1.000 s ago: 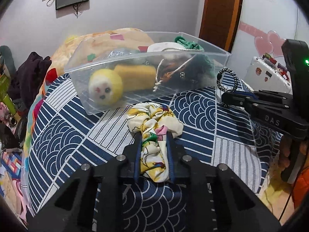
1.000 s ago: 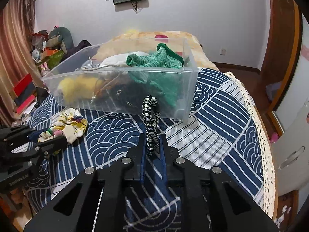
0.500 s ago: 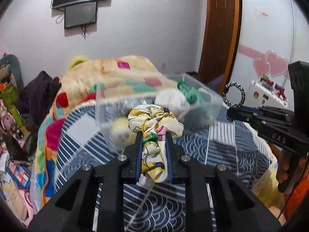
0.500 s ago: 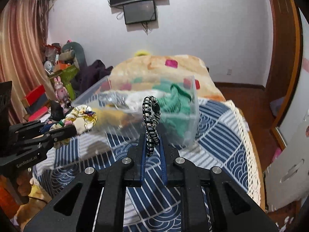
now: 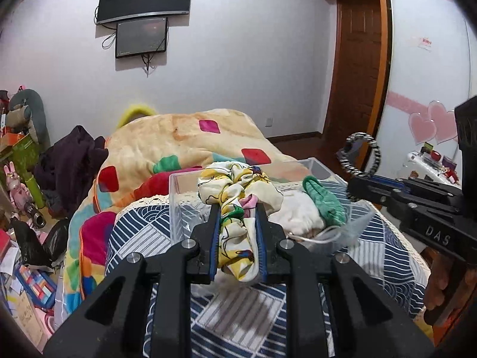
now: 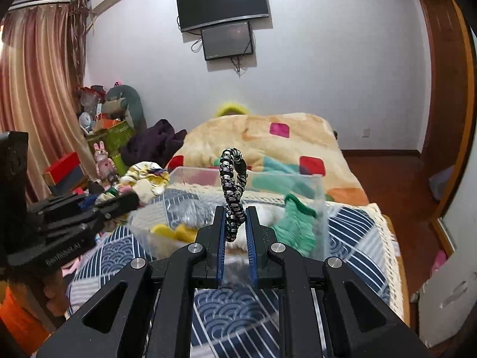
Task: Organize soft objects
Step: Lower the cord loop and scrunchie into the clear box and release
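- Left tongs [image 5: 237,223] – closed onto a floral fabric scrunchie [image 5: 238,197], blue pads pinching its lower half, the bunched top standing free above the tips.
- Right tongs [image 6: 235,223] – closed onto a black-and-white braided cord bracelet [image 6: 233,179], gripped at the bottom of the loop; the loop stands upright out of the tips, its long axis running along the fingers.
- Target, as I read it, is the clear plastic bin [image 5: 176,197] on the bed [image 5: 149,232]. It lies straight ahead of both tongs and below them, open top facing up.
- Key relation: from the left wrist view the scrunchie overlaps the bin's near rim – ahead and slightly down is all that's needed. The right tongs show to the right of the left pair at about the same height, bracelet level with the bin's far right corner.
- From the right wrist view the bracelet sits over the bin's middle, with the green knitted piece [image 6: 296,223] just right of the tips and something yellow [image 6: 170,231] down-left inside.
- Neither item is inside yet – both are held clear of the rim. Can't tell which tongs is truly closer in depth; the left looks marginally nearer the near wall.
- Judgement: next is push forward past the wall, drop a little, release. Risk – scrunchie may cling to the pads; bracelet could snag on the rim if released too early.
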### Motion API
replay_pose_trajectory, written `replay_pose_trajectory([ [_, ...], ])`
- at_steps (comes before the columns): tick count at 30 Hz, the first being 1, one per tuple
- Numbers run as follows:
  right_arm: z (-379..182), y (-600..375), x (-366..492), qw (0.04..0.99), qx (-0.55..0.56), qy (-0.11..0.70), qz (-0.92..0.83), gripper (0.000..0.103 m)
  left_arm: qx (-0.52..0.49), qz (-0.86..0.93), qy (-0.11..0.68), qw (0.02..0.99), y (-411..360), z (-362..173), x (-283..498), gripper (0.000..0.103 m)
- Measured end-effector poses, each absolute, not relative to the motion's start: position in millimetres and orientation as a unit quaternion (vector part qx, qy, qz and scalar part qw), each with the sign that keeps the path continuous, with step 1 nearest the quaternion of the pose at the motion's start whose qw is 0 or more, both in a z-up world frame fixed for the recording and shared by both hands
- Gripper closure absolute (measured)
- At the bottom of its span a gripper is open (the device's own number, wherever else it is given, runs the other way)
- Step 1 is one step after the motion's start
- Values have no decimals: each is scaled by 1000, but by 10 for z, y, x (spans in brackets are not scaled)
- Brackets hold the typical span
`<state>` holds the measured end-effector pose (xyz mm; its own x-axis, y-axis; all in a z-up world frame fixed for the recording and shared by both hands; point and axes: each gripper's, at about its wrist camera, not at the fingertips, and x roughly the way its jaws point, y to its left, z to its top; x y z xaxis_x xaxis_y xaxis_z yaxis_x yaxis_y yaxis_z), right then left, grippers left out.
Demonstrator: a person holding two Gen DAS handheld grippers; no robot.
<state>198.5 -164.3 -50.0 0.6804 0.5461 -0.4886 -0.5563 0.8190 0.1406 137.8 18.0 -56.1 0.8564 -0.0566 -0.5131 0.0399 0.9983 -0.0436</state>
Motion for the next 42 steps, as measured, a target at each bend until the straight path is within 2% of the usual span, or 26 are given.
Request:
replay_pose_trajectory([
  [14,-896,-1145,2421,892,-21,334,303,90,-12,-10,323,946,177,-927,1920,81],
  [16,-955,-1145,2444,888,-22,346,301,89,-12,-12,331,943,177,-960,1952,70],
  [17,-982,-1161,2440,888,-18,349,300,89,-14,-14,333,943,179,-978,1954,60],
  [18,-992,-1187,2443,887,-16,351,300,88,-16,-16,334,942,182,-992,1948,54],
  [21,-1008,-1245,2444,884,-16,358,299,84,-16,-17,333,943,178,-1010,1926,51],
  [27,-927,-1360,2308,891,-24,344,295,65,-33,-26,328,944,226,-956,1802,48],
  [31,-822,-1401,2222,896,-36,330,294,62,-51,-33,310,949,286,-818,1646,44],
  [42,-295,-1680,1840,919,-19,251,303,59,-62,-38,215,974,286,-211,1057,44],
])
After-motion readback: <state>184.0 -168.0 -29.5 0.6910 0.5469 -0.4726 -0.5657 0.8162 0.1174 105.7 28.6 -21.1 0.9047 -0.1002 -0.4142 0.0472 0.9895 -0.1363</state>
